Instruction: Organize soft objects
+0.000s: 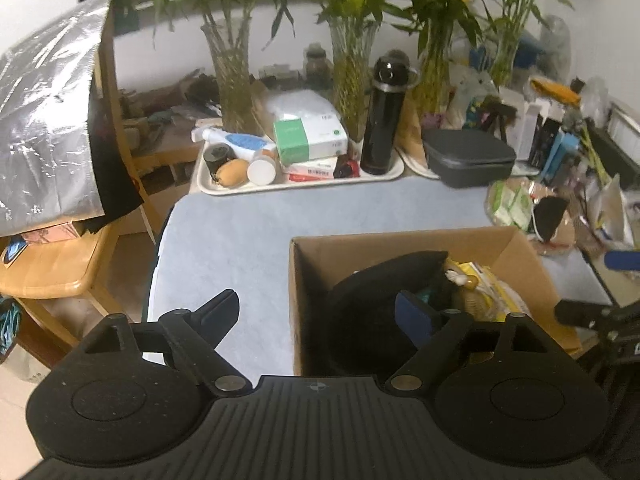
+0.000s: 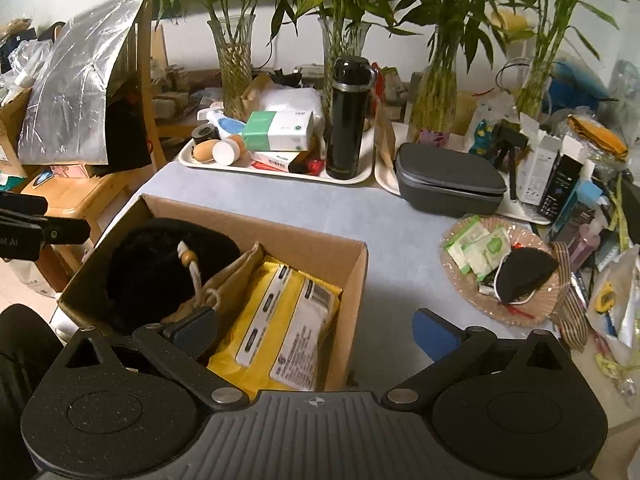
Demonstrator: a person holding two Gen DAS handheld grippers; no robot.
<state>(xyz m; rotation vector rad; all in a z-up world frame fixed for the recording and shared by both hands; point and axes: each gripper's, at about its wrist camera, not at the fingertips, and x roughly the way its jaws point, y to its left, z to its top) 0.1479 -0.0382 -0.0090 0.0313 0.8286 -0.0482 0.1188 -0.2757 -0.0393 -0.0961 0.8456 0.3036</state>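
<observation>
An open cardboard box stands on the blue-grey table. It holds a black fuzzy soft item, a tan drawstring pouch and a yellow wipes pack. The box and the black item also show in the left wrist view. My left gripper is open and empty, straddling the box's left wall. My right gripper is open and empty, straddling the box's right wall. A black eye mask lies in a woven basket at the right.
A cream tray with a black flask, tissue boxes and small bottles stands at the back. A grey case, glass vases with plants and clutter line the back and right. A wooden chair with a silver bag stands left.
</observation>
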